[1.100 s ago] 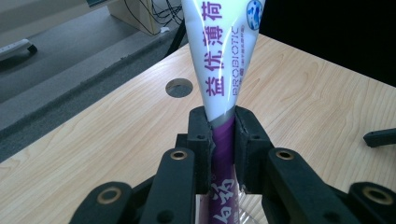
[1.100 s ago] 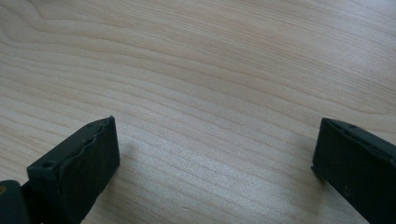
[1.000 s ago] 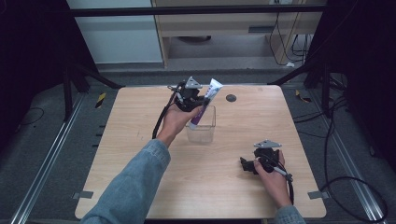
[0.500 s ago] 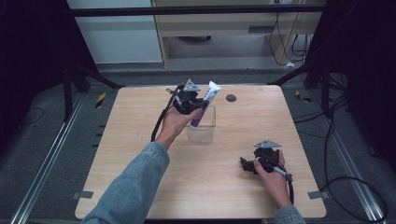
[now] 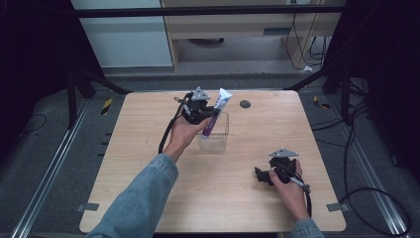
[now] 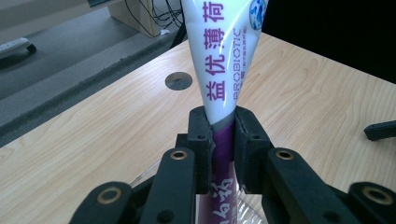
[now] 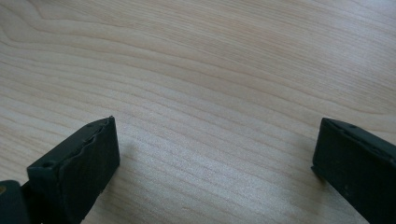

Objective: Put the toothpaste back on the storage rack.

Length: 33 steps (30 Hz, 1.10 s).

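Note:
A white and purple toothpaste tube [image 5: 218,110] stands tilted, its lower end inside a clear plastic container [image 5: 220,144] at the middle of the wooden table [image 5: 148,124]. My left gripper [image 5: 211,117] is shut on the tube at mid-length. In the left gripper view the two black pads squeeze the tube [image 6: 224,70] where white turns to purple, and the container's rim [image 6: 254,212] shows below. My right gripper [image 5: 260,174] rests on the table at the front right, held by a hand. It is open [image 7: 215,154] with only bare wood between its jaws.
A round dark hole [image 5: 244,104] lies in the tabletop behind the container. Black frame legs and cables stand on the floor around the table. Bare wood lies between the container and the right gripper.
The left gripper with the tube has shifted only slightly, a touch lower over the container. The right gripper has kept still.

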{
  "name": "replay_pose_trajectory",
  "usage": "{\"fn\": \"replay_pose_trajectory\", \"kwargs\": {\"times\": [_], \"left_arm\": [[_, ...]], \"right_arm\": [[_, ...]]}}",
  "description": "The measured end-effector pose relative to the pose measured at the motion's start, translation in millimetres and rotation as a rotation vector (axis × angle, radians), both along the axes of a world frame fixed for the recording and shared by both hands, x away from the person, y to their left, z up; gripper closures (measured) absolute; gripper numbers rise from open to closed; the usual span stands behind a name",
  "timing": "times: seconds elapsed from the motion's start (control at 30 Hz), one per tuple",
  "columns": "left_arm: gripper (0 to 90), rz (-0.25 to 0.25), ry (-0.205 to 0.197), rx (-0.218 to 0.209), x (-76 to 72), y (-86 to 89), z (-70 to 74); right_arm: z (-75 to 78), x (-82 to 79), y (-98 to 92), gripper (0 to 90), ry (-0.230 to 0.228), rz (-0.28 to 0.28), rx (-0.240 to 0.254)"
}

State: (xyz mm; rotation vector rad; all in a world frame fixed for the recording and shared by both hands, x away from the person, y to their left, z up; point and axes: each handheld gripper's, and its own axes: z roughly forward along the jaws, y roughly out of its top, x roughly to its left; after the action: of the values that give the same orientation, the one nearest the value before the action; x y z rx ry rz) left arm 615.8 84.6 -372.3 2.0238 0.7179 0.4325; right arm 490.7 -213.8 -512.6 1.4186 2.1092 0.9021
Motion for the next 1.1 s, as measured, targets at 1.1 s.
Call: {"fn": "replay_pose_trajectory", "kwargs": {"times": [1.1], "left_arm": [[78.2,-0.011,0.010,0.037,-8.4,1.4,-23.4]], "right_arm": [[-0.1,0.1,-0.2,0.8,-0.001,0.001,-0.002]]}}
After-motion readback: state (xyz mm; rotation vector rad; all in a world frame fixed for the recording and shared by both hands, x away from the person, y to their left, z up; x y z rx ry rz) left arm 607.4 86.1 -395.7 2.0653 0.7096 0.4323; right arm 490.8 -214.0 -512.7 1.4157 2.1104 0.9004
